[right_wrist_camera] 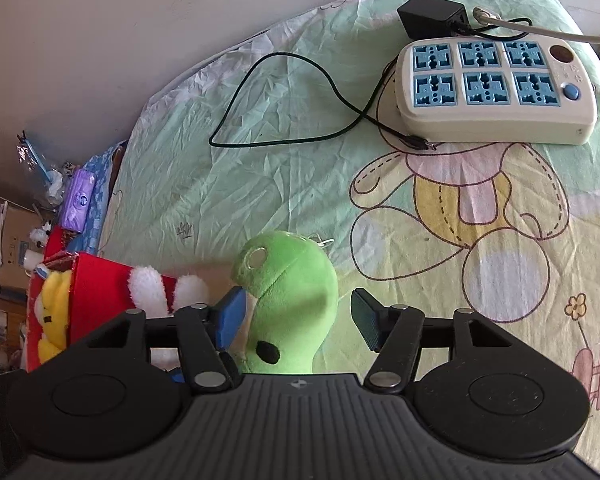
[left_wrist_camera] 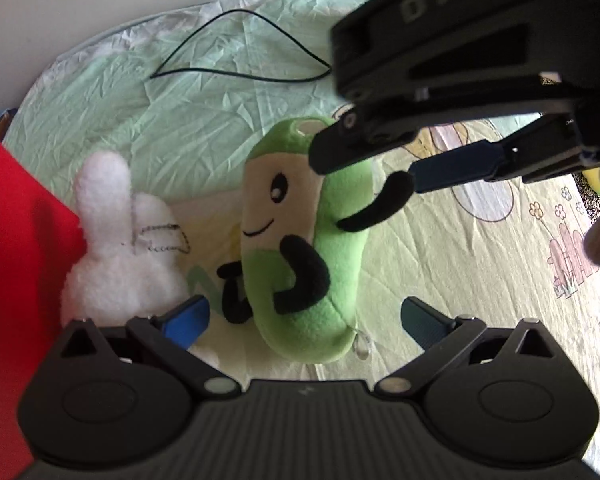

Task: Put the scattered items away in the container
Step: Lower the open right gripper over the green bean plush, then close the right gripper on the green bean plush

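A green plush toy (left_wrist_camera: 296, 240) with a cream face and black arms lies on the bedsheet. My left gripper (left_wrist_camera: 304, 320) is open, its blue pads wide apart on either side of the toy's lower end. My right gripper (left_wrist_camera: 366, 168) reaches in from the upper right at the toy's head. In the right wrist view the right gripper (right_wrist_camera: 298, 318) is open around the green plush toy (right_wrist_camera: 288, 292); the left pad is close against it, the right pad stands clear. A white plush bunny (left_wrist_camera: 116, 248) lies beside the red container (left_wrist_camera: 16, 280).
The red container (right_wrist_camera: 96, 292) holds a yellow plush (right_wrist_camera: 54, 312), with the white bunny (right_wrist_camera: 164, 288) against its wall. A power strip (right_wrist_camera: 492, 88), a black adapter (right_wrist_camera: 432, 16) and a looped black cable (right_wrist_camera: 284, 100) lie farther back on the sheet. The bed's far edge meets a pale wall.
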`<action>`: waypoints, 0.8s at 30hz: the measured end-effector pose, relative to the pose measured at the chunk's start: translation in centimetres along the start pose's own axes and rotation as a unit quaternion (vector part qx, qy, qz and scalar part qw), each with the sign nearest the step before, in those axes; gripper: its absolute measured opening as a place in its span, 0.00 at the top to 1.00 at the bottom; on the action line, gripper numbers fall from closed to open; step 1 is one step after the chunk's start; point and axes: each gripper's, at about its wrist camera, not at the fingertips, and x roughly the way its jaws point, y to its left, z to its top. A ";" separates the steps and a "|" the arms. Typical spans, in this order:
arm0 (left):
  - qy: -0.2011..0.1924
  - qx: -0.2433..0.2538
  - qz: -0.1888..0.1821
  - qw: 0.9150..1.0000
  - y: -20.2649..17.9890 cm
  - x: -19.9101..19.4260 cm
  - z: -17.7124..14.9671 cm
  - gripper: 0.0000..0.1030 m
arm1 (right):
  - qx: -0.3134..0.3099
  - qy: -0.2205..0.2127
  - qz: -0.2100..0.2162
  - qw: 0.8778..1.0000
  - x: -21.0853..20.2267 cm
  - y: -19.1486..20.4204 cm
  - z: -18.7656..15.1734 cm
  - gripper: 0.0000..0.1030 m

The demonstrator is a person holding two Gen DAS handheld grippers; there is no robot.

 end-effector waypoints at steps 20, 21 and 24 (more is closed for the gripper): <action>-0.001 0.012 -0.076 0.997 -0.4 -1.0 -1.8 0.02 | 0.009 -0.024 0.022 0.999 -0.8 -3.1 -0.1 0.31; -0.008 0.014 -0.070 0.997 -0.3 -1.2 -1.5 0.02 | 0.012 -0.019 0.024 0.999 -0.3 -3.0 -0.1 0.31; -0.019 0.020 -0.059 0.998 0.1 -1.1 -0.8 0.02 | 0.021 -0.012 0.052 0.998 0.5 -2.8 -0.3 0.32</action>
